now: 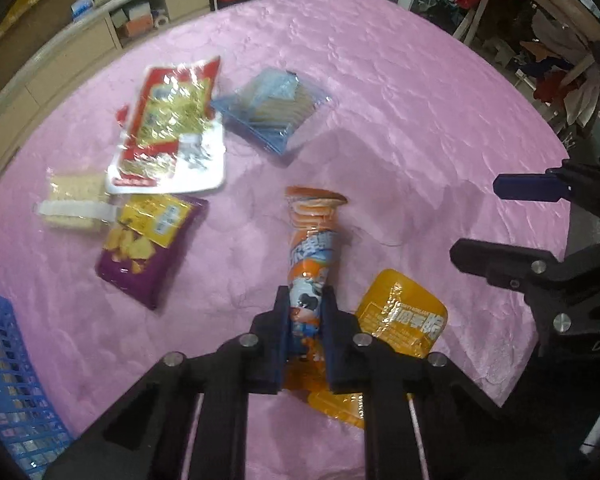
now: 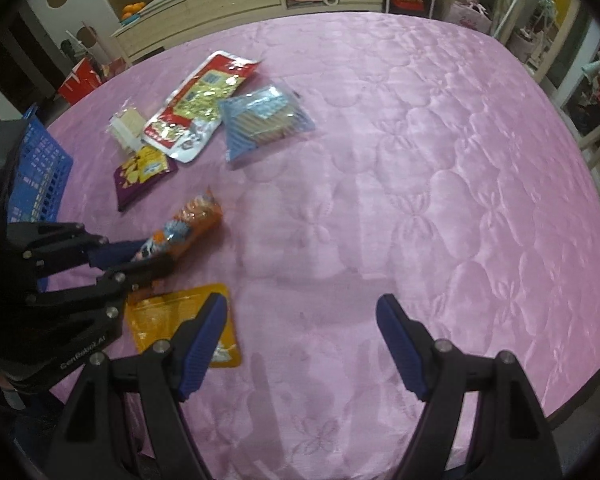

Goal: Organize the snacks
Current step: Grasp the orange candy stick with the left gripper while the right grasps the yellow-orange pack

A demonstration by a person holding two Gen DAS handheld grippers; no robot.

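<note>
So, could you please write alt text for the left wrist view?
The left gripper is shut on an orange snack tube lying on a pink quilt. Five more snack packs lie around it, with a blue basket at the left edge and the open right gripper at the right.

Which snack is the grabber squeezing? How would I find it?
Look at the pink quilted cover, near its front edge beside the flat yellow pouch. The left gripper pinches the orange-and-blue cracker tube, the only long round pack there.
</note>
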